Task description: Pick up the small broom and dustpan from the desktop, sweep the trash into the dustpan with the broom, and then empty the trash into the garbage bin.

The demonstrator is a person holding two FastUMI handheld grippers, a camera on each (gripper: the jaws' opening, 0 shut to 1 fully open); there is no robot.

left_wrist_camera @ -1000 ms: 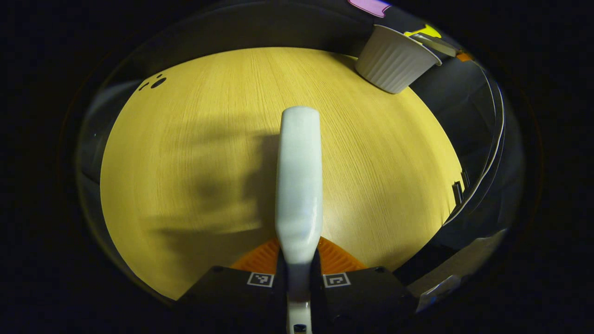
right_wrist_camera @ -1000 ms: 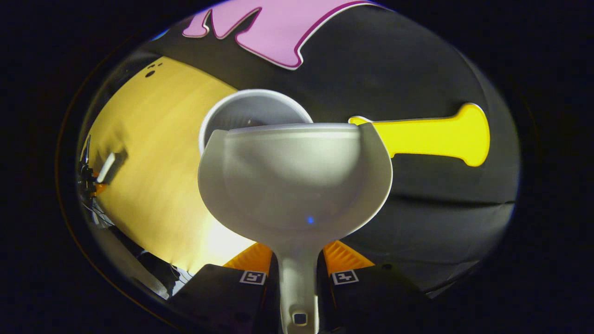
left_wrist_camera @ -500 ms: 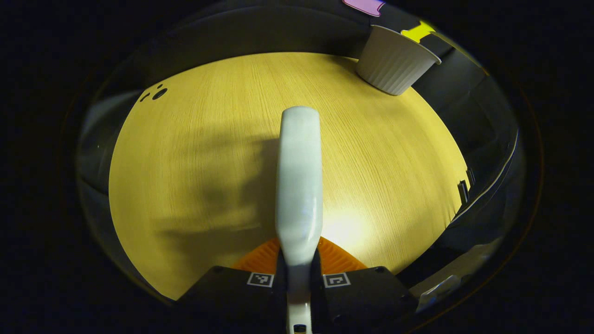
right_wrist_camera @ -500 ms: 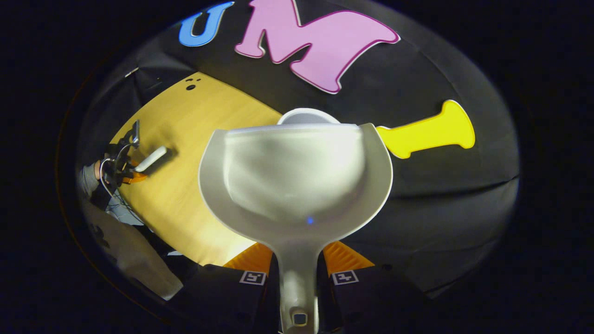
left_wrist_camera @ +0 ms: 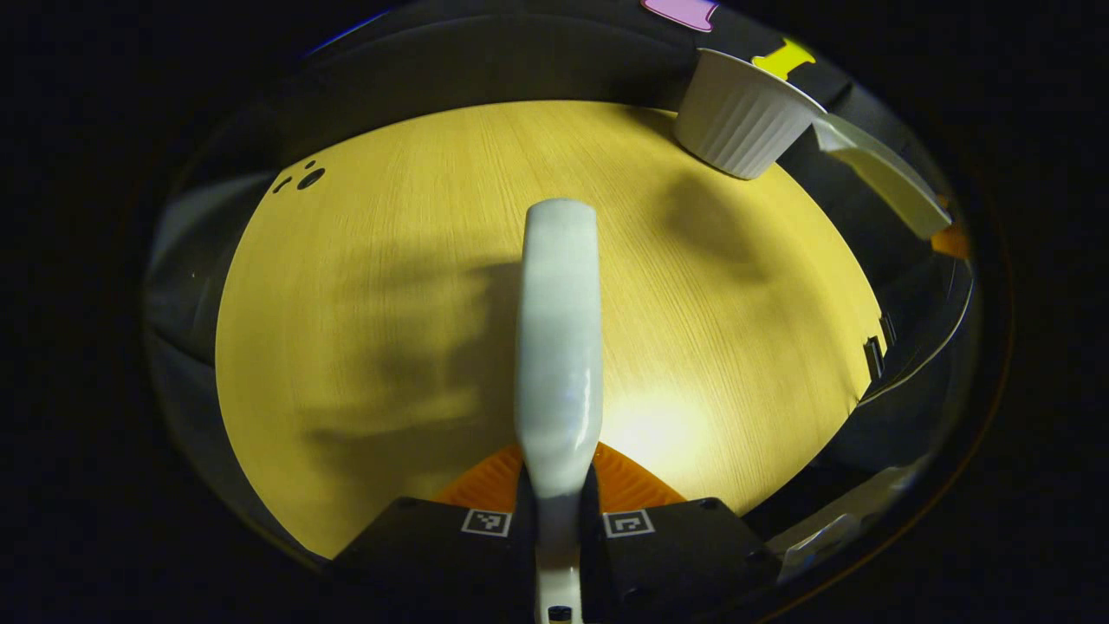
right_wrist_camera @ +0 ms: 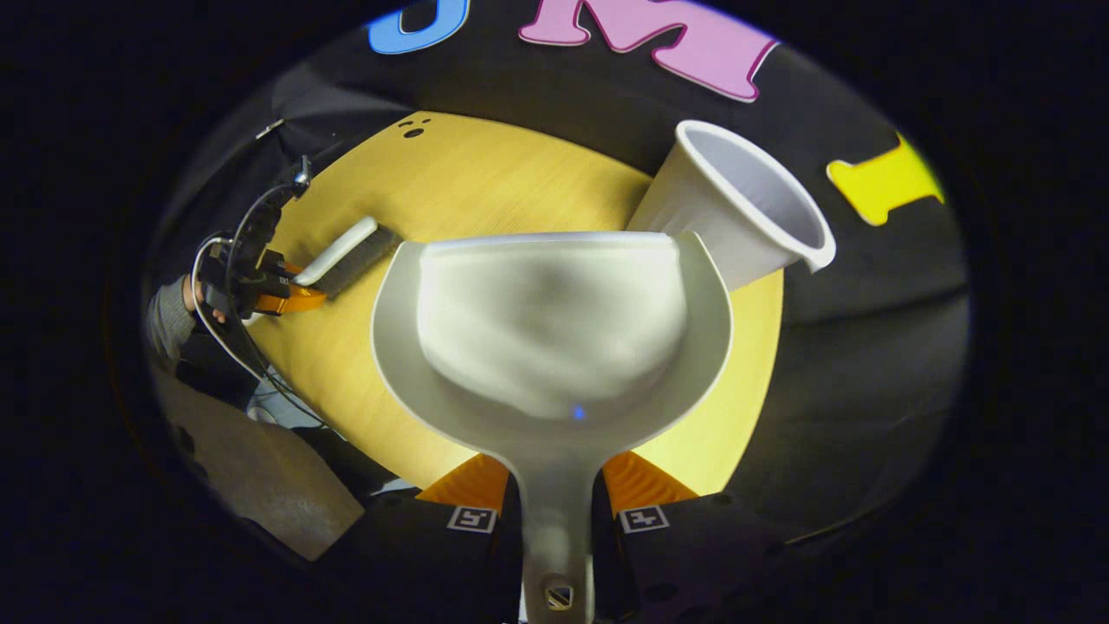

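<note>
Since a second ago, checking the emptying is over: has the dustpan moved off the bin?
Yes. The dustpan covered the bin's mouth; now it sits lower-left of it, over the table.

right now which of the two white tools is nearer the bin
The dustpan, in the right gripper, its rim beside the white bin; the broom sits across the table.

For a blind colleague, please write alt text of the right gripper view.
The right gripper is shut on the handle of a white plastic dustpan, whose scoop looks empty. Behind it, a white ribbed garbage bin stands on the yellow wooden desktop; at left, the left gripper holds a small white broom.
</note>
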